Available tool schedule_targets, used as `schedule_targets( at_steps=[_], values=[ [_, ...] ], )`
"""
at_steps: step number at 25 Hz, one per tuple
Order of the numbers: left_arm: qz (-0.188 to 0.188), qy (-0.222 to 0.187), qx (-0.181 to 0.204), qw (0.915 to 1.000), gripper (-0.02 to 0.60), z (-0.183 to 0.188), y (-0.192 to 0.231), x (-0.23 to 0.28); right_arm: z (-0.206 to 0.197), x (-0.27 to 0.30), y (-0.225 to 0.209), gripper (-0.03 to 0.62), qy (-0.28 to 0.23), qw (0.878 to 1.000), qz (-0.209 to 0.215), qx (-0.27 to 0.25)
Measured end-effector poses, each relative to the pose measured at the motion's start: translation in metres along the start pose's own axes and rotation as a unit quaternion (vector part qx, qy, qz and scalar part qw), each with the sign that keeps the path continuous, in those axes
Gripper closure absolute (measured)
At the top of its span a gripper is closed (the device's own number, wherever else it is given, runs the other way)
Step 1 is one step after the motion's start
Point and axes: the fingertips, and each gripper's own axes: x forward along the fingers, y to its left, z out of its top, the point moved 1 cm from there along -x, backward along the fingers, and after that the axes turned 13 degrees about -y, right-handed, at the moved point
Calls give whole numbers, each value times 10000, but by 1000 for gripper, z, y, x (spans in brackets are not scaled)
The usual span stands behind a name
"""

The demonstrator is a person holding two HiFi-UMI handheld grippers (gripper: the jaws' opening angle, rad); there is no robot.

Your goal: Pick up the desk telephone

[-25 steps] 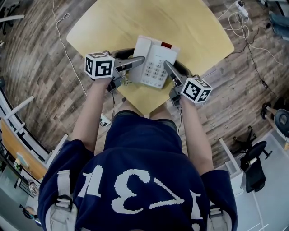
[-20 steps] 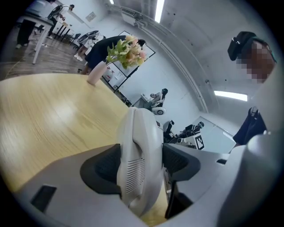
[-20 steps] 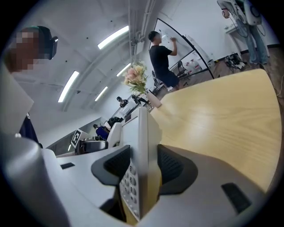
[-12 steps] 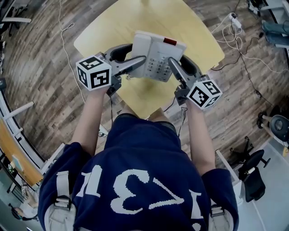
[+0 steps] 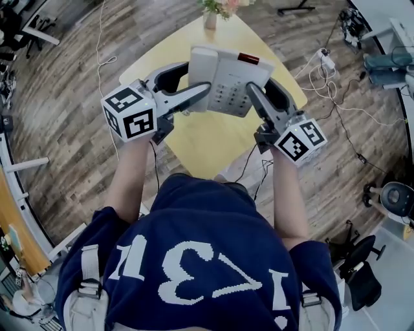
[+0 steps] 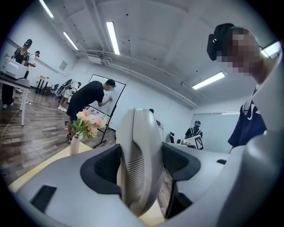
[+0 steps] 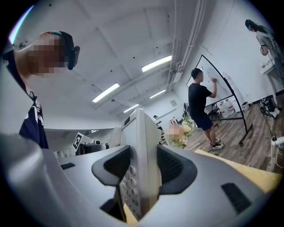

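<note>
The white desk telephone (image 5: 226, 74) with grey keypad and a red patch hangs in the air above the yellow table (image 5: 194, 139), held between both grippers. My left gripper (image 5: 194, 79) is shut on its left side, where the handset lies; in the left gripper view the dark pads (image 6: 104, 166) press on the telephone's rounded edge (image 6: 140, 159). My right gripper (image 5: 262, 87) is shut on the right side; in the right gripper view the keypad edge (image 7: 141, 168) sits clamped between the pads (image 7: 171, 166). The phone's underside is hidden.
A small vase of flowers (image 5: 210, 16) stands at the table's far edge. Cables and a power strip (image 5: 326, 61) lie on the wood floor to the right. A person writes at a whiteboard (image 6: 91, 99) beyond the table. Office chairs (image 5: 362, 258) stand at lower right.
Both grippers have risen together with the telephone, lifting it off the table. The table now looks smaller and farther below.
</note>
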Motion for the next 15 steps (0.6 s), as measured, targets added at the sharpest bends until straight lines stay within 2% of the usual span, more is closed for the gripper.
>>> schedule_targets(
  at_steps=[7,15],
  values=[
    [-94,-368,341,9987,275,35,-21,-18,29,7,36,391,-316,9984,245,-405],
    [-119,-530,474,9974,275,48,-30,-25,42,10,51,393,-392,9968,347,-611]
  ],
)
